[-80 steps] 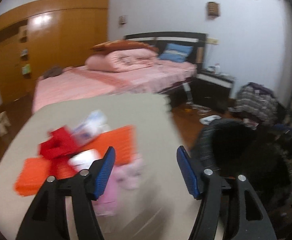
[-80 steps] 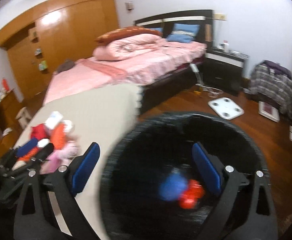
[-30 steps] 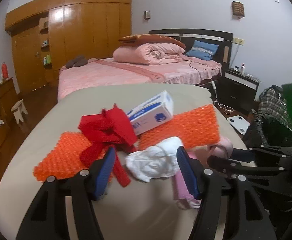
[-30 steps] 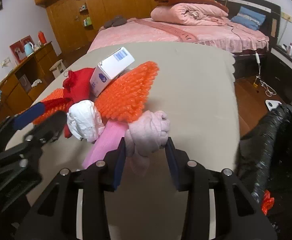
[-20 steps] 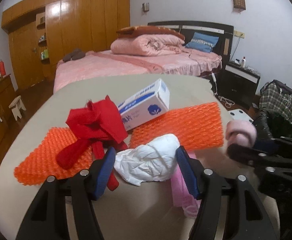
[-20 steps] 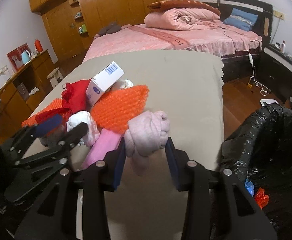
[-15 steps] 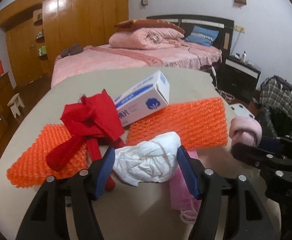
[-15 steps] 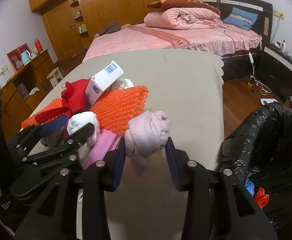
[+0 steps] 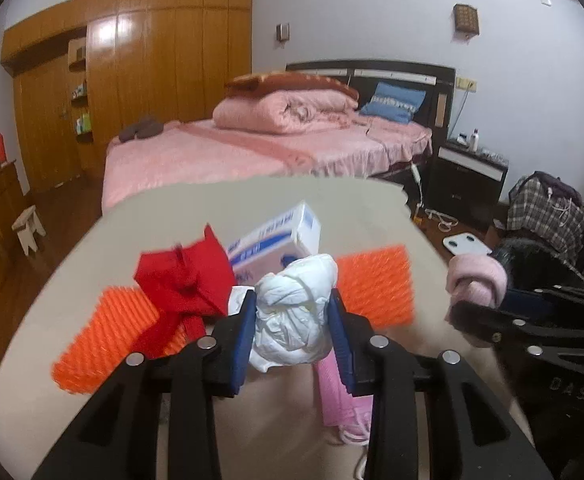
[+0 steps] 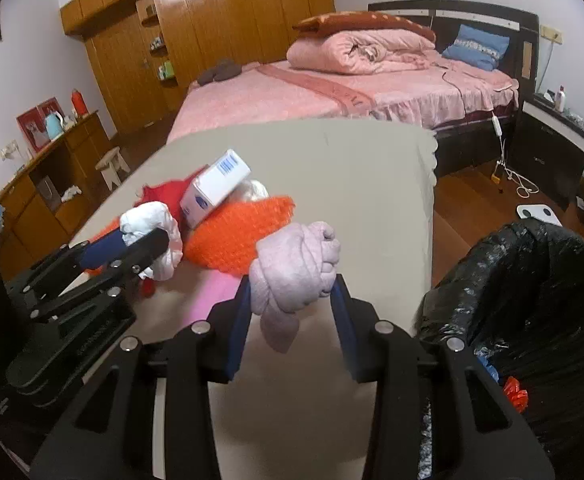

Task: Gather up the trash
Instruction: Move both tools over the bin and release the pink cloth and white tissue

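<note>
A crumpled white wad (image 9: 293,312) sits pinched between the blue pads of the left gripper (image 9: 293,334), raised above the beige table (image 9: 252,208). The right gripper (image 10: 292,314) is clamped on a knotted pale pink cloth bundle (image 10: 297,268), held near the table edge beside the black trash bag (image 10: 531,300). Left on the table are orange bubble wrap (image 9: 375,284), a red cloth (image 9: 184,280), a white and blue box (image 9: 276,240) and a pink sheet (image 9: 343,400).

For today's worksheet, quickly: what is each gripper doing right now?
Left gripper: closed on the white crumpled wad.
Right gripper: closed on the pink knotted cloth.
</note>
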Motion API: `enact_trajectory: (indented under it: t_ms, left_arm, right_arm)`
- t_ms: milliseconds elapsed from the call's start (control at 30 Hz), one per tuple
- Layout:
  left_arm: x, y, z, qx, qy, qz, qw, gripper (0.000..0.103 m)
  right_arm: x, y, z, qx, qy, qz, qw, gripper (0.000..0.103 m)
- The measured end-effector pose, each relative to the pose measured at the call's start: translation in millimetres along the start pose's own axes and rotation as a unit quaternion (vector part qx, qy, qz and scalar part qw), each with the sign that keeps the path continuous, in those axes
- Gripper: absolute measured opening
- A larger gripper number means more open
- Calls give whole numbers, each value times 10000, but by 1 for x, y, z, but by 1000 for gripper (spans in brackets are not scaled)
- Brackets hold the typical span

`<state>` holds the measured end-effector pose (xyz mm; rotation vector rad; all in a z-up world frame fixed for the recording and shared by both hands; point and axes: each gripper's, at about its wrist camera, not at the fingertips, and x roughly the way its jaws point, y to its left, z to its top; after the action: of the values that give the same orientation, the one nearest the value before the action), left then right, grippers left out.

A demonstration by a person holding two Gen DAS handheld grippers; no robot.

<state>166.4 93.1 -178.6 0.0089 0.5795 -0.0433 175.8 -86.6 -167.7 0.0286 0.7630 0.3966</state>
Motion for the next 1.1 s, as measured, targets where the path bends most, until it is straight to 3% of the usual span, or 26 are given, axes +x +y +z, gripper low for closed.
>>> enact_trajectory:
  t_ms: [467,733,1100]
  left_arm:
    - [-35,-27,30,90,-307,-221,9992,35]
    - [-46,-80,34,263,-347,-859,9954,35]
    - [-42,-171,33,601,-248,-1777,9819,35]
  right_arm:
    - [-53,-21,12,206,-460,-155,9986,38]
    - [-95,-73,-7,483,-582,-800,9939,39]
    - [-134,-152,-43,978,-585,-1704,9788,39]
